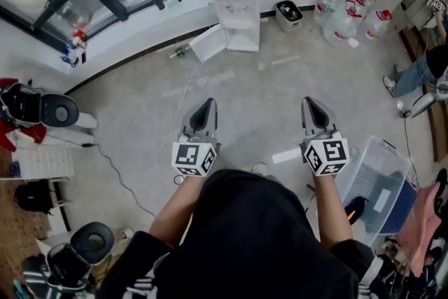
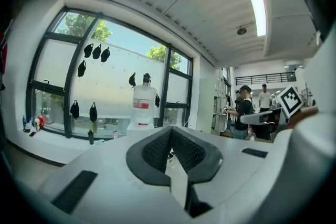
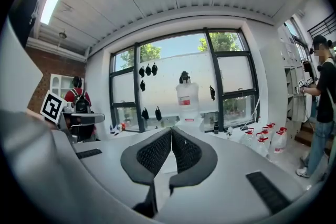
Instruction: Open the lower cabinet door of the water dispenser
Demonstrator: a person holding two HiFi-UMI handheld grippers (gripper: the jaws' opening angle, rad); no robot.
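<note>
The water dispenser (image 1: 234, 3) stands at top centre of the head view against the window wall. Its lower cabinet door (image 1: 208, 43) is swung out leftward, so I judge the job done. My left claw (image 1: 206, 107) and right claw (image 1: 311, 105) hover mid-frame, well apart from it, both pressed closed, gripping nothing.

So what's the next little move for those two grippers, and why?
Probably none toward the cabinet: the lower door of the water dispenser already looks swung open to one side. The left gripper and right gripper have jaws shut on nothing and are held well back from it across the floor, so I'd guess simply lowering them to rest.
</note>
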